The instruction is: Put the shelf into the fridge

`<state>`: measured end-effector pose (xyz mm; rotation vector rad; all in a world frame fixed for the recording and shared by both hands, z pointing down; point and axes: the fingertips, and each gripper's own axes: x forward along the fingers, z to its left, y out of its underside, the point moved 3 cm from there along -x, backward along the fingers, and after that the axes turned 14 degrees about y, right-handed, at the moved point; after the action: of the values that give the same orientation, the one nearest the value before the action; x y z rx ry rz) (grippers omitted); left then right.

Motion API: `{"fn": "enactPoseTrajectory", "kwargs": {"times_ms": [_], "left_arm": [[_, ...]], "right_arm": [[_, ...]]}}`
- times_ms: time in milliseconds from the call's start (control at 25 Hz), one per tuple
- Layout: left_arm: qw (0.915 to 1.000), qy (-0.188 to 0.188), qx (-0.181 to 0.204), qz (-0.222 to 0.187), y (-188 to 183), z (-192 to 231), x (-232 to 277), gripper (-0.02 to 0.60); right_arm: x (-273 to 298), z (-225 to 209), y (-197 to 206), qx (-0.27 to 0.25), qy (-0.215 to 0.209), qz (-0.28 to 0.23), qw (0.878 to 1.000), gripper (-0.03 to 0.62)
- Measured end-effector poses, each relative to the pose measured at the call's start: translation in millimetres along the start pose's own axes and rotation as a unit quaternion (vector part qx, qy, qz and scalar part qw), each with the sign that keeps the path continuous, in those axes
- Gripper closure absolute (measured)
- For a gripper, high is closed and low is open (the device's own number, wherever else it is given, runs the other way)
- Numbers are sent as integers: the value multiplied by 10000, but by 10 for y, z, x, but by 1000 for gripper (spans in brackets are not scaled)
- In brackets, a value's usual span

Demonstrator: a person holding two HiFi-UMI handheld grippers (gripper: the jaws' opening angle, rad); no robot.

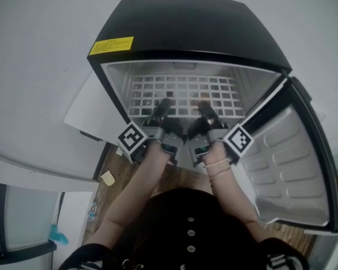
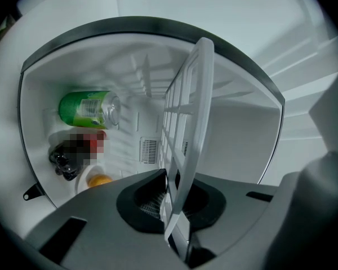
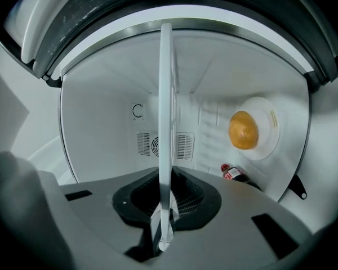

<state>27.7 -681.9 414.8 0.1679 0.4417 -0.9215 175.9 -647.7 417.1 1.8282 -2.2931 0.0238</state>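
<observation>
A white wire-grid shelf (image 1: 183, 94) lies flat inside the open black fridge (image 1: 186, 30), most of it past the opening. My left gripper (image 1: 162, 109) is shut on the shelf's front edge at the left, my right gripper (image 1: 205, 110) is shut on it at the right. In the left gripper view the shelf (image 2: 186, 122) runs edge-on from between the jaws into the white cavity. The right gripper view shows the shelf (image 3: 165, 128) as a thin vertical band clamped at the jaws.
Under the shelf sit a green can (image 2: 89, 108), a dark cola bottle (image 3: 234, 174) and an orange on a white plate (image 3: 243, 130). The fridge door (image 1: 290, 162) stands open at the right. A white cabinet (image 1: 93, 114) flanks the fridge's left side.
</observation>
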Motion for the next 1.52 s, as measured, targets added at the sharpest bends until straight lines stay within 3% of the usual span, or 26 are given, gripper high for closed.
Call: {"fn": "enactPoseTrajectory", "kwargs": {"times_ms": [1160,1520], "left_arm": [[9996,-49,280,-62,-175,184,258,546],[9998,129,36,-126,-107,99,245,546]], "right_arm": [[322,17,-147,-85,-53,-134,9999,557],[292,38,-143,-153,-92,-263,9995,557]]}}
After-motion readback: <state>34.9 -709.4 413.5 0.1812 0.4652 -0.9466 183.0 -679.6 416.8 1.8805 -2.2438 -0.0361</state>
